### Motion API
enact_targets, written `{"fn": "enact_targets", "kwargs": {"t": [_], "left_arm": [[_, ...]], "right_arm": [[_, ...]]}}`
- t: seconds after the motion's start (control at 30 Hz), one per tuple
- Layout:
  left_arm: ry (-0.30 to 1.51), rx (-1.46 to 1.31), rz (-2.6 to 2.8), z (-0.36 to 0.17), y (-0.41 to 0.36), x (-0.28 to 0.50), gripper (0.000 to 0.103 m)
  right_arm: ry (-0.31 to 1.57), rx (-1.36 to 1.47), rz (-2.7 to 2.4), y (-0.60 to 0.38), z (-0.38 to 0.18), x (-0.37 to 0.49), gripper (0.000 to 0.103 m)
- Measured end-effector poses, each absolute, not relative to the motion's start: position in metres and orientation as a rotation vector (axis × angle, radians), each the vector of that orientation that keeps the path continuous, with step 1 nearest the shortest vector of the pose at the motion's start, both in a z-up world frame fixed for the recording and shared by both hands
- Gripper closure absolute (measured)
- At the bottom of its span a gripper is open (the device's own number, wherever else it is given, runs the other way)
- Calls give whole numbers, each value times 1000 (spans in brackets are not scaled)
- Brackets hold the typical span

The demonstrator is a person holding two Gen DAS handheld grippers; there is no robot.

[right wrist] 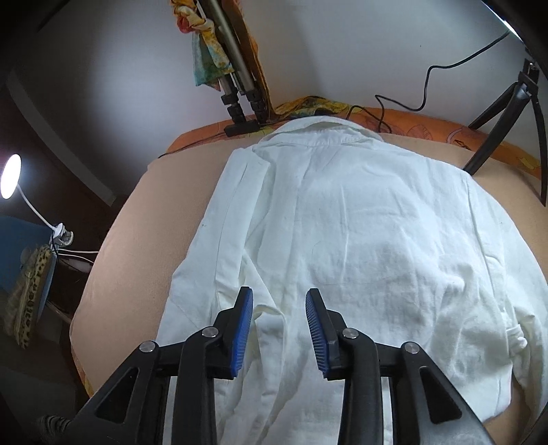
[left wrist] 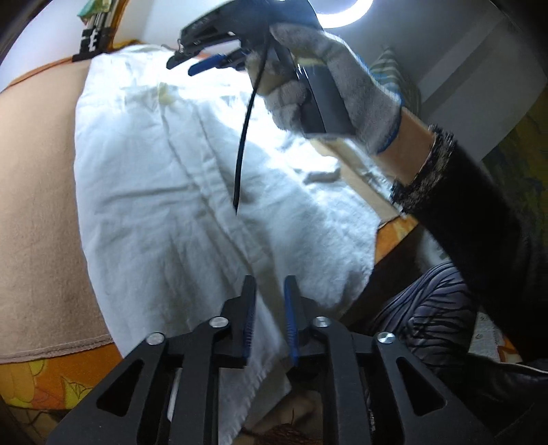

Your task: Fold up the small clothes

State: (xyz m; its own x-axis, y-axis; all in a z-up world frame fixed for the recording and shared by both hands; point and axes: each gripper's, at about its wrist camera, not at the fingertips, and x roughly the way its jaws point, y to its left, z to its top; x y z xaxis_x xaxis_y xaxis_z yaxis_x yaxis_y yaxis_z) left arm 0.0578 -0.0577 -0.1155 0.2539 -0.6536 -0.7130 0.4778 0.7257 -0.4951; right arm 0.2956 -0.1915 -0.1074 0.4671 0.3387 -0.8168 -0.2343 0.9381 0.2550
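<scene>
Background stuff: beige blanket (right wrist: 144,219) spread over an orange floral sheet (right wrist: 428,128). Black tripod (right wrist: 503,102) on the far right edge, black cable (right wrist: 424,85) trailing down the wall next to it. Clamp stand (right wrist: 239,102) at the back w/ a colourful rag tied on. Lit desk lamp (right wrist: 10,176) on the left, ring light (left wrist: 346,13) up top.

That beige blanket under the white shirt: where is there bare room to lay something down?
Bare beige blanket shows left of the white shirt, and a smaller strip on its right below the tripod legs. The far edge is crowded with a clamp stand and cable.
</scene>
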Motion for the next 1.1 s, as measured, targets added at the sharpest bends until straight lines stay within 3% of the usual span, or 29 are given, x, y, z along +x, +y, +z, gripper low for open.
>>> {"fn": "enact_targets", "kwargs": {"t": [0.37, 0.6, 1.1], "left_arm": [[936, -328, -714, -83, -5, 60, 82], [920, -273, -707, -81, -21, 59, 82], [975, -147, -779, -95, -89, 65, 82]], "right_arm": [[909, 165, 392, -246, -48, 236, 62], [808, 251, 345, -312, -19, 182, 61], [799, 307, 30, -477, -40, 92, 56]]}}
